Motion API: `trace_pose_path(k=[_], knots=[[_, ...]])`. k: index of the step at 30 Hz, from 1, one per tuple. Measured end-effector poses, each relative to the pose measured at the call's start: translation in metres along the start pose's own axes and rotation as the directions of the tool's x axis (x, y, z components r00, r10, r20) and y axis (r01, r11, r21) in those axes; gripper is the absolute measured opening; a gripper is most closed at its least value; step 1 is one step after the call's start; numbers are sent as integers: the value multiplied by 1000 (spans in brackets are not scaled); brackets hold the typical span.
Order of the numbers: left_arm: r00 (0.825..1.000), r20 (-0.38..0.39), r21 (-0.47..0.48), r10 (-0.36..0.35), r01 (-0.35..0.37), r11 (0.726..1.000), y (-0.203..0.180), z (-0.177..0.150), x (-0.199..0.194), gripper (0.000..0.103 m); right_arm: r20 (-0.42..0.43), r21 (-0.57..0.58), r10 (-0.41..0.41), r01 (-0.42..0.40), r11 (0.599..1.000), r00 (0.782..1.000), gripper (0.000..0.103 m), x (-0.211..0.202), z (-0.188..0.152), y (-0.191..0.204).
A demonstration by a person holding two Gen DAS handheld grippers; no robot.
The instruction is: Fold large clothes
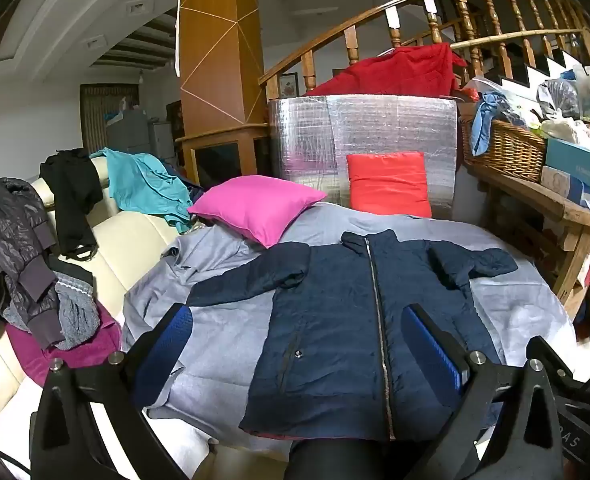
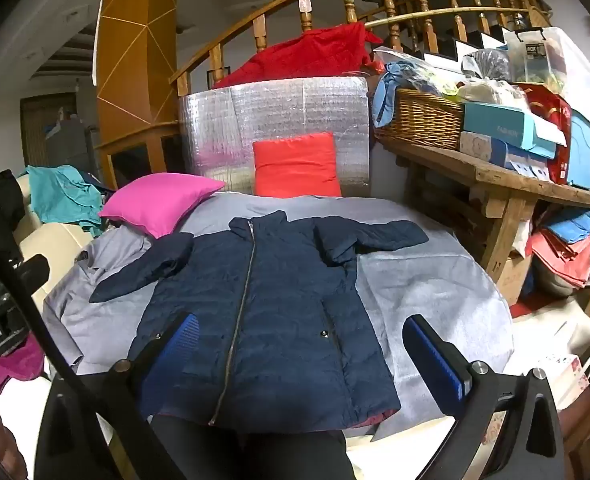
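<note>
A navy zip-up jacket [image 1: 347, 320] lies flat, front up and zipped, on a grey sheet [image 1: 223, 344]. Its left sleeve stretches out to the left; its right sleeve is bent near the shoulder. It also shows in the right wrist view [image 2: 263, 312]. My left gripper [image 1: 299, 344] is open and empty, held above the jacket's lower half. My right gripper [image 2: 303, 352] is open and empty, above the jacket's hem area. Both have blue pads.
A pink cushion [image 1: 255, 204] and a red cushion [image 1: 389, 184] lie at the sheet's far edge before a silver foil panel [image 1: 359, 132]. Clothes hang on a cream sofa [image 1: 127, 240] at left. A cluttered wooden table [image 2: 507, 184] with a wicker basket [image 2: 419, 120] stands at right.
</note>
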State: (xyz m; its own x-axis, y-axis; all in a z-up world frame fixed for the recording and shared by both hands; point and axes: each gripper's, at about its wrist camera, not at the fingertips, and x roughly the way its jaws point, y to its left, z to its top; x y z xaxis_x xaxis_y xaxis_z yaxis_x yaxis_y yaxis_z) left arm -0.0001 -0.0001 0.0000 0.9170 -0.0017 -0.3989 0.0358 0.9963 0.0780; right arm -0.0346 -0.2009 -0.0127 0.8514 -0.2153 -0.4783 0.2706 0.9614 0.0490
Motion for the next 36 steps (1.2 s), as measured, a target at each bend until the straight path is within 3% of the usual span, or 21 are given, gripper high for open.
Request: trace_pose_path(k=[36], knots=[[1000,-9,20,-27,28,999,-7,-7,1,103,-5,-14,-28,28,1000,1000,103,1,1,2]])
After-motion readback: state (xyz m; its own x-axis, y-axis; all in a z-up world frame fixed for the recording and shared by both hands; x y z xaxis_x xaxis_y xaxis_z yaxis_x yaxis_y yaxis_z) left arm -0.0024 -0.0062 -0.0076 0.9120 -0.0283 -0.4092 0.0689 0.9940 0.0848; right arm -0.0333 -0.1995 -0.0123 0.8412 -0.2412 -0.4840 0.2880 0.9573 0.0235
